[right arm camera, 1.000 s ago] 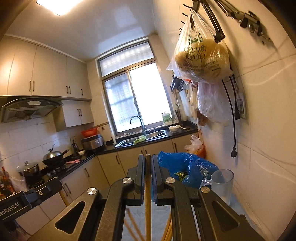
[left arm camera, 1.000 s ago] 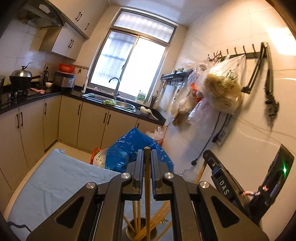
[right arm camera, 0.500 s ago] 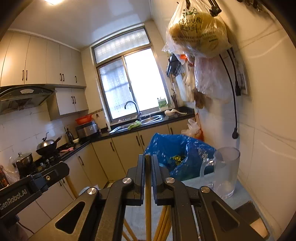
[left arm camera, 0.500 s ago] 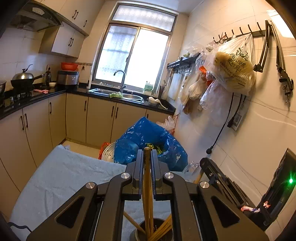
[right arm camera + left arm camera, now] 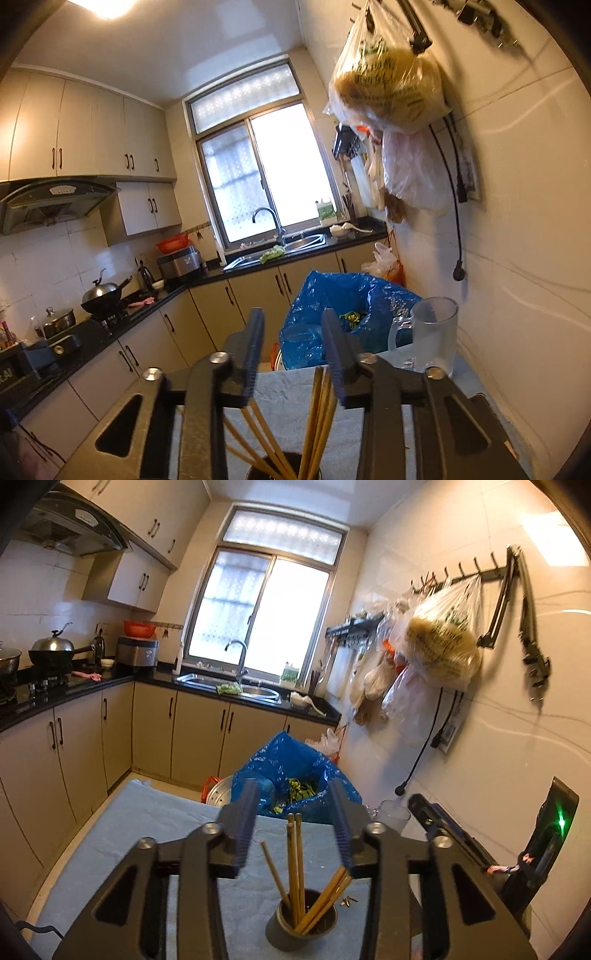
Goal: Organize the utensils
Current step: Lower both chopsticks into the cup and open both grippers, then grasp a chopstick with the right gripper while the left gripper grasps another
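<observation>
On the cloth-covered table, L wrist view:
L gripper (image 5: pixel 293 812): jaws had just been opening; stood apart, nothing pinched betw. pads.
Chopsticks (image 5: pixel 295 853): wooden, upright/leaning in metal cup (image 5: pixel 301 928); two near-vertical ones rose betw. the spread fingers, touching neither pad; a bunch leaned right, tips close to right finger, contact unclear.
Cup location: on blue-grey cloth (image 5: pixel 155 823), just below/in front of jaws.
Bkgd: blue bag (image 5: pixel 295 764) w/ green scraps beyond table edge; glass mug (image 5: pixel 393 814) at table's far right; part of other gripper's body at right edge.

Above the same cup, R wrist view:
R gripper (image 5: pixel 291 343): jaws had just been opening; stood apart, no stick clamped.
Chopsticks (image 5: pixel 319 417): fanned out of cup (image 5: pixel 288 467), only its rim visible at bottom edge; one group rose alongside right finger's inner face, contact unclear; others slanted left under left finger.
Mug (image 5: pixel 432 334): frosted, upright, on cloth near wall, right of jaws.
Blue bag (image 5: pixel 343 321): behind table, open-topped.
</observation>
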`<move>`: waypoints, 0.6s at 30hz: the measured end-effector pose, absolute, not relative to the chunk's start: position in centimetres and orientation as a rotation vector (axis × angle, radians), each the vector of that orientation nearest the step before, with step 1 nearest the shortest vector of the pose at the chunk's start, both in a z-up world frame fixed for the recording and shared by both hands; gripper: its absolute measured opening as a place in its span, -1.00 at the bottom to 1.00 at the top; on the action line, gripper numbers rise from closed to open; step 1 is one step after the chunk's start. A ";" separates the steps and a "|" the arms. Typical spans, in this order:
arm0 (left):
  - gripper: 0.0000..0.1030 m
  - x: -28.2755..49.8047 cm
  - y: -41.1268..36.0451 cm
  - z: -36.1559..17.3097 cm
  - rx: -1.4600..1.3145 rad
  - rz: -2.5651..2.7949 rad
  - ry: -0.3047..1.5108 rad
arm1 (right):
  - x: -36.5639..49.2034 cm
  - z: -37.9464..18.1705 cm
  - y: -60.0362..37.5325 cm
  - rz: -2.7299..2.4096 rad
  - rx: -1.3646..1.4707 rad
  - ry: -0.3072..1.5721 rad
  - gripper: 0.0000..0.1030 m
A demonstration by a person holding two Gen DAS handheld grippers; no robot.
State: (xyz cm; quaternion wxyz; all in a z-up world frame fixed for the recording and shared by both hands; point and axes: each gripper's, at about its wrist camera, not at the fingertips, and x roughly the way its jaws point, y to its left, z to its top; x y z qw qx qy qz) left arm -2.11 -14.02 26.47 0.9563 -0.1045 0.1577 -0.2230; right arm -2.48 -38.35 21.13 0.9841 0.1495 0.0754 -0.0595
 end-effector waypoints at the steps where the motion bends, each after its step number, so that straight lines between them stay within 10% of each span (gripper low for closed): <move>1: -0.10 -3.0 -13.3 26.5 -0.204 -0.450 0.310 | -3.2 21.3 -38.3 -0.118 0.301 0.153 -0.22; 6: 0.22 -6.1 -10.8 24.8 -0.136 -0.384 0.325 | -7.3 19.6 -37.6 -0.107 0.277 0.228 0.13; 18: 0.29 -8.6 -8.3 10.9 0.096 -0.225 0.685 | -9.7 3.1 -32.0 0.099 0.291 0.804 0.15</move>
